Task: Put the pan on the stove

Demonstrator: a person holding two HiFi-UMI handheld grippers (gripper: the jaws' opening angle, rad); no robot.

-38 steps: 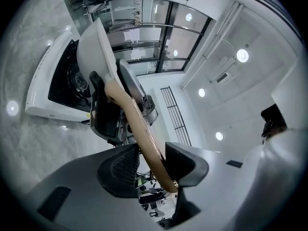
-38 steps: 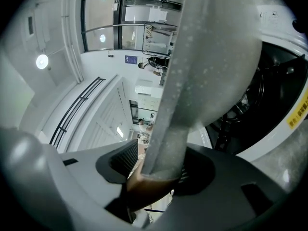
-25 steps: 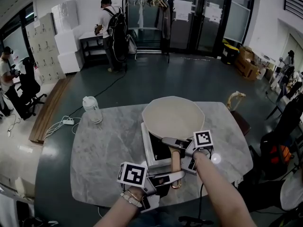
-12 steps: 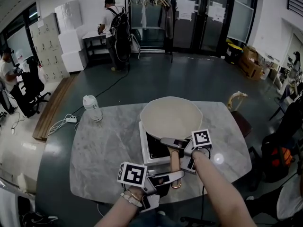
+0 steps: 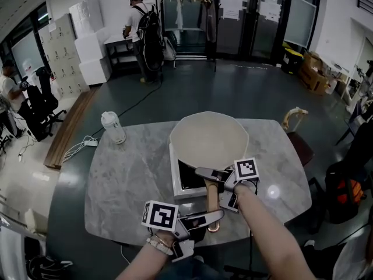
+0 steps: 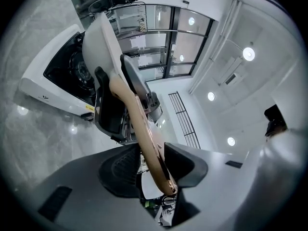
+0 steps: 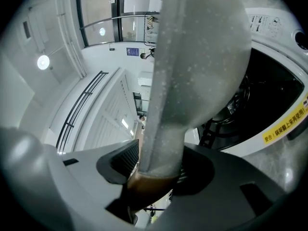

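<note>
Cream speckled pan (image 5: pixel 210 142) — wide, deep, with a tan wooden handle (image 5: pixel 211 202).

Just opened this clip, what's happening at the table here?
A person works two handheld grippers, both on the wooden handle of a cream pan. The right gripper clamps the handle close to the bowl; the left gripper takes its free end. Both pairs of jaws have just been closing, with the handle between them. The pan's bowl is over the white stove on the marble table; whether it rests on the burner yet cannot be told.
</note>
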